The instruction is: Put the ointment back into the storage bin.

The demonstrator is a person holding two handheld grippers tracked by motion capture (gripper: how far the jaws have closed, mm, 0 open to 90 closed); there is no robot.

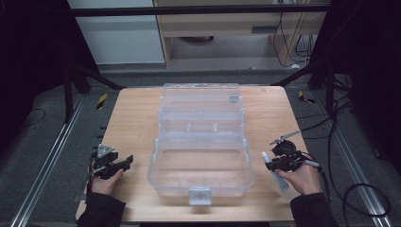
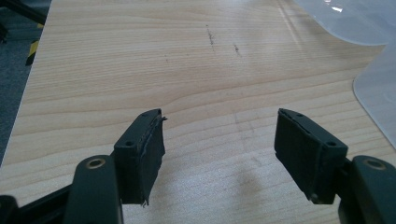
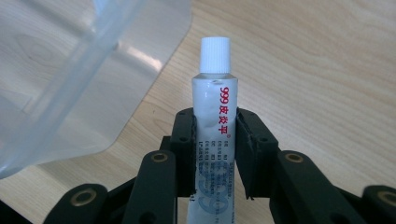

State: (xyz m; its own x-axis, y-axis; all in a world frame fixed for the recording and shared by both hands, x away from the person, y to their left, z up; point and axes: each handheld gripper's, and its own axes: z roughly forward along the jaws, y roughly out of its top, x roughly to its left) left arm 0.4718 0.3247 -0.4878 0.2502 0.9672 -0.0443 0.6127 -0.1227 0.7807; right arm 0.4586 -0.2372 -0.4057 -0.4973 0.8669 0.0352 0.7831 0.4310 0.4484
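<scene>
Two claws are seen low on the desk point(image 1: 137, 127). A white tube point(image 3: 214, 121) is clamped in the right claw point(image 3: 215, 149), lower right of the high view, beside an open clear box point(image 1: 201, 142). The left claw point(image 2: 219, 149) is spread, empty, lower left.

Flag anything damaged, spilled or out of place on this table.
One small thing: the pad lining on the left gripper's left finger is frayed and peeling at its edge. The clear box lies open and unspilled; the right gripper grips the tube squarely.
</scene>
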